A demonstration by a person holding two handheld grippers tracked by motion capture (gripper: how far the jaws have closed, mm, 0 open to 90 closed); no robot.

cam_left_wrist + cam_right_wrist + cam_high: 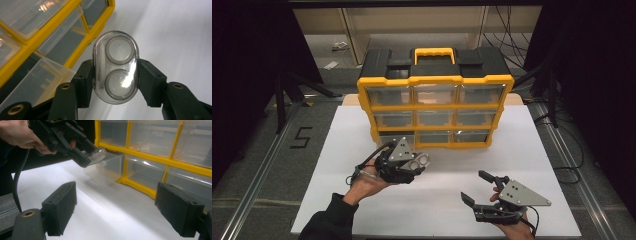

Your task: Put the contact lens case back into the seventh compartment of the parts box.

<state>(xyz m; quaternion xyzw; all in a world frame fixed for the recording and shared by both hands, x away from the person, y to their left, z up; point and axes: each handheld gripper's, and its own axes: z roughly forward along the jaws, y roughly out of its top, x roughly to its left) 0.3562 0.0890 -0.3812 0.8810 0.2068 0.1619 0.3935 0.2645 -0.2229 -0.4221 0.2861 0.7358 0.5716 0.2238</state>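
Note:
A yellow and black organizer [435, 95] with clear drawers stands at the back of the white board [437, 210]. Its bottom-left drawer [110, 166] is pulled out, also seen as the clear drawer [37, 82] in the left gripper view. My left gripper [419, 161] hovers just in front of that drawer, shut on a clear oval case [115, 67] that holds two round grey-rimmed discs. The pads [150, 82] press on the case's long sides. My right gripper [474, 186] rests low at the front right, open, with nothing between its jaws [120, 212].
The other drawers [435, 117] sit pushed in. A metal rail [267, 165] and a "5" marking [301, 137] lie left of the board. Cables [562, 150] run along the floor at the right. Dark stands [282, 95] flank the back.

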